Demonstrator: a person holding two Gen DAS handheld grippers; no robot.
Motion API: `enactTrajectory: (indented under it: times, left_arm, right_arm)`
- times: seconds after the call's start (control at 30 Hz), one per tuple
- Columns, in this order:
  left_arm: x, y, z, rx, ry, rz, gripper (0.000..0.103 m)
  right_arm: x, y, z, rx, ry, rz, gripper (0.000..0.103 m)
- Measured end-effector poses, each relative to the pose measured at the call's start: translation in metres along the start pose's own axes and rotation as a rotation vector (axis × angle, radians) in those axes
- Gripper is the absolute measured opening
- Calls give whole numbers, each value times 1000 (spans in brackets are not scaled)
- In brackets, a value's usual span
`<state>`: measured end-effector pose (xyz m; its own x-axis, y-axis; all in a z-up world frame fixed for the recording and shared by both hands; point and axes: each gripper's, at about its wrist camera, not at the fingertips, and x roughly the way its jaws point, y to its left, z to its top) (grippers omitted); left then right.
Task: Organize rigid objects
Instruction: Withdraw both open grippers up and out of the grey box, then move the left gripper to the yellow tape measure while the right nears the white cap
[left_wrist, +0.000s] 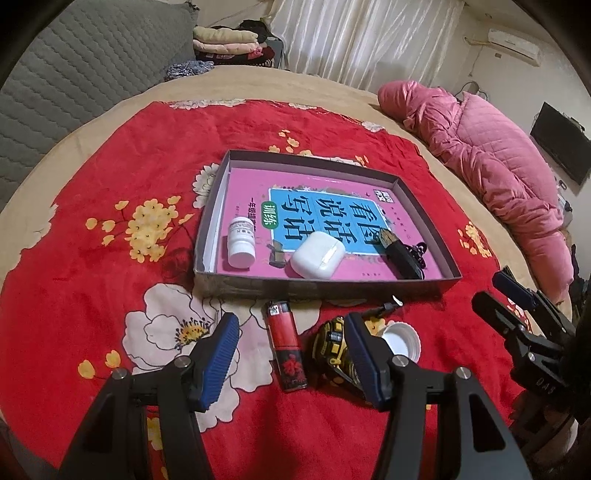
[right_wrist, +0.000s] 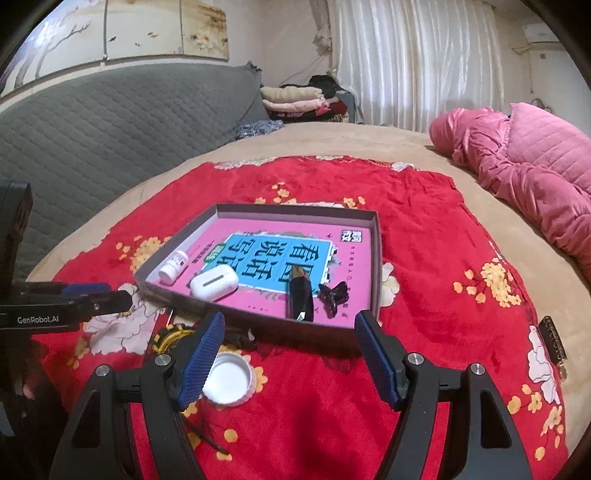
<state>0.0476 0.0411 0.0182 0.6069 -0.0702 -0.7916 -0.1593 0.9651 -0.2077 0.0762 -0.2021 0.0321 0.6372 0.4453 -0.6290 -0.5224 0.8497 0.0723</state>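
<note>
A shallow grey box (left_wrist: 325, 284) (right_wrist: 378, 258) lies on the red floral blanket, with a pink book as its floor. In it are a white pill bottle (left_wrist: 241, 243) (right_wrist: 173, 268), a white earbud case (left_wrist: 317, 258) (right_wrist: 215, 282), a black knife-like object (left_wrist: 400, 254) (right_wrist: 300, 295) and a black hair claw (right_wrist: 334, 295). In front of the box lie a red lighter (left_wrist: 286, 343), a yellow-black tape measure (left_wrist: 330, 345) (right_wrist: 170, 338) and a white cap (left_wrist: 402, 341) (right_wrist: 229, 382). My left gripper (left_wrist: 291, 358) is open and empty, its fingers either side of the lighter. My right gripper (right_wrist: 290, 362) is open and empty beside the cap.
A pink quilted jacket (left_wrist: 491, 166) (right_wrist: 535, 173) lies on the bed at the right. A grey padded headboard (right_wrist: 110, 129) stands at the left, folded clothes (left_wrist: 229, 44) behind. The right gripper shows at the right edge of the left wrist view (left_wrist: 517, 314).
</note>
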Motion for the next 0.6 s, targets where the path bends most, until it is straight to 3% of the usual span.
enactTrajectory:
  times: [0.6]
  left_arm:
    - [1,-7,-12,40,46,-13,59]
  right_arm:
    - [12,17,-16,-56,106,14,74]
